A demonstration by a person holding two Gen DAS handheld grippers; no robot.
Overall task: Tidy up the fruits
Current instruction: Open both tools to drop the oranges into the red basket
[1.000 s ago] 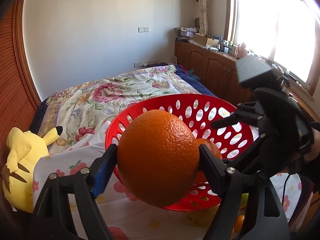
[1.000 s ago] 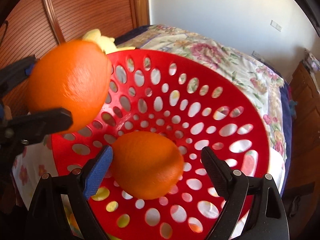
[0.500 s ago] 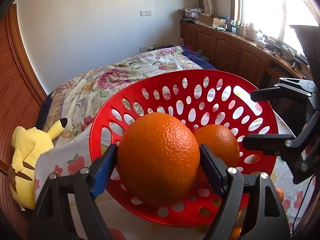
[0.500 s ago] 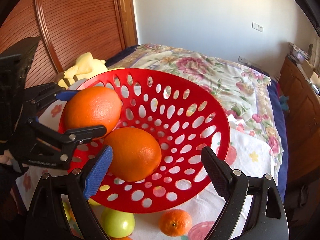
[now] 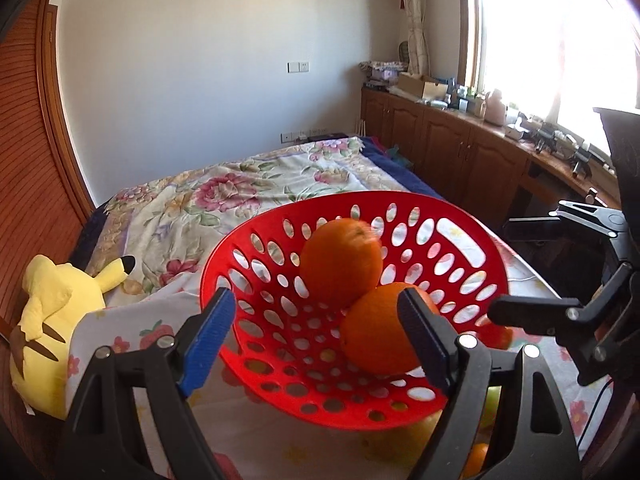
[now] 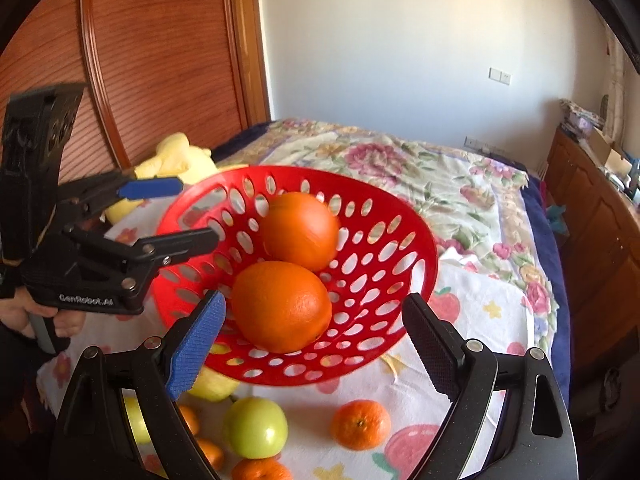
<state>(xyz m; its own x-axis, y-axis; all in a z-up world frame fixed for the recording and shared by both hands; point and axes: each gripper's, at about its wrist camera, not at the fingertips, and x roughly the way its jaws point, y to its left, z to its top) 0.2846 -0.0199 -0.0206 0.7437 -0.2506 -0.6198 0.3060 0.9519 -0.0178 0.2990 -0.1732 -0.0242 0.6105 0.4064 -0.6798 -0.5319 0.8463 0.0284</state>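
A red perforated basket (image 5: 476, 240) (image 6: 400, 216) sits tilted on the bed. Two oranges lie in it: the far orange (image 5: 340, 260) (image 6: 300, 230) is motion-blurred against the back wall, the near orange (image 5: 380, 332) (image 6: 280, 306) rests in front. My left gripper (image 5: 320, 336) (image 6: 176, 210) is open and empty at the basket's left rim. My right gripper (image 6: 316, 340) (image 5: 516, 268) is open and empty in front of the basket. Loose on the sheet lie a green apple (image 6: 256, 426), a mandarin (image 6: 360, 424) and other small fruits (image 6: 256, 470).
A yellow plush toy (image 5: 52, 320) (image 6: 176, 164) lies left of the basket against the wooden wardrobe doors (image 6: 120, 60). A floral bedspread (image 5: 240, 196) stretches behind. Wooden cabinets (image 5: 460, 152) with clutter stand under the window on the right.
My left gripper has opened and let go of the orange, which dropped into the basket beside the other one. Both grippers have pulled back from the basket.
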